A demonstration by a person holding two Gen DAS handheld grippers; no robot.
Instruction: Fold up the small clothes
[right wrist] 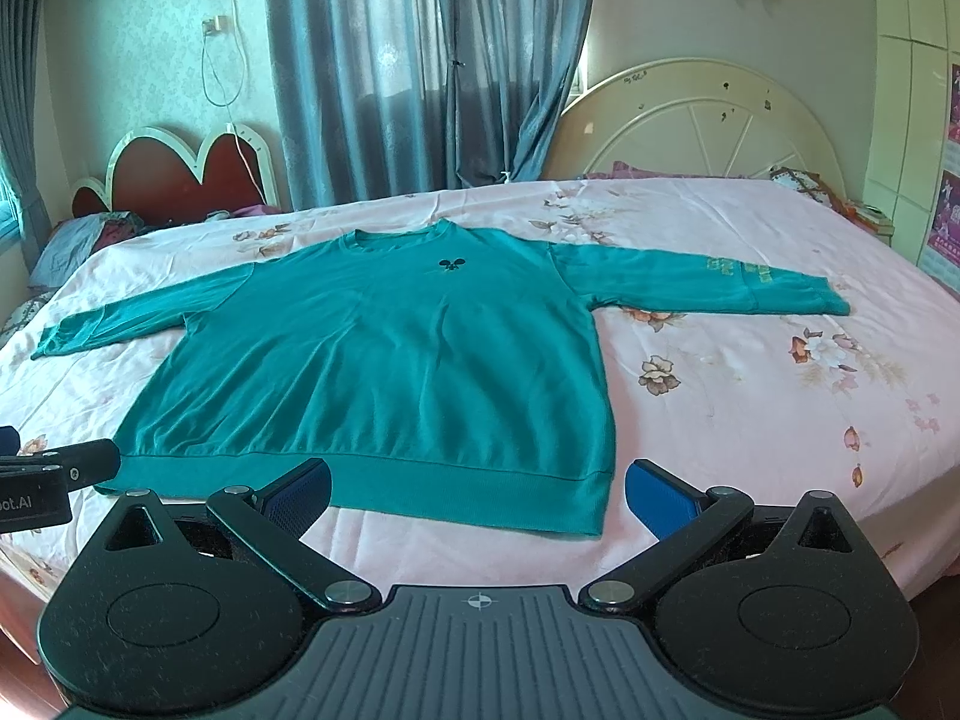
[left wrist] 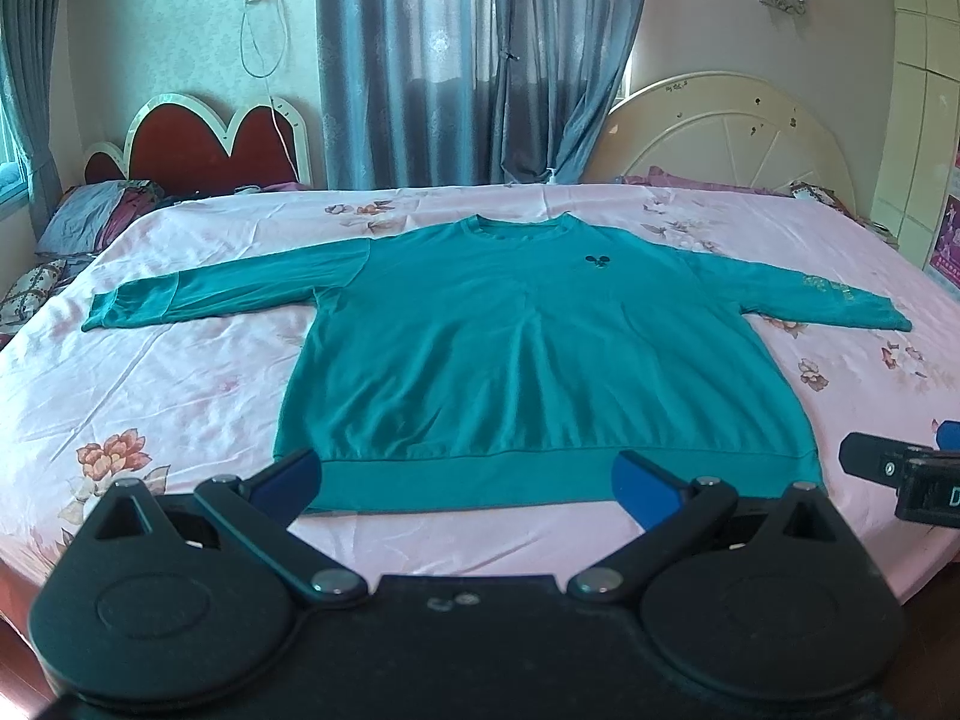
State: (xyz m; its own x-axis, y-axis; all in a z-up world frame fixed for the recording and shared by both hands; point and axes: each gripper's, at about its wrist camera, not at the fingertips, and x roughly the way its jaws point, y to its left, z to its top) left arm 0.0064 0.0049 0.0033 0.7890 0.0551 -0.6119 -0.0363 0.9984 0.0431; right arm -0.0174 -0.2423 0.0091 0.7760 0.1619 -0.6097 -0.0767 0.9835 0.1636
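A teal long-sleeved sweatshirt (left wrist: 528,348) (right wrist: 390,360) lies flat and face up on the bed, both sleeves spread sideways and the hem toward me. A small dark logo (left wrist: 595,261) marks its chest. My left gripper (left wrist: 468,489) hovers open just in front of the hem, its blue pads wide apart with nothing between them. My right gripper (right wrist: 477,498) is open too, in front of the hem's right corner. Each gripper shows at the edge of the other's view: the right one (left wrist: 900,474) and the left one (right wrist: 54,474).
The bed (left wrist: 180,372) has a pink floral sheet. Pillows (left wrist: 90,222) and a red heart-shaped headboard (left wrist: 210,144) are at the back left. A cream round headboard (right wrist: 702,126) stands at the back right, with blue curtains (left wrist: 468,60) behind the bed.
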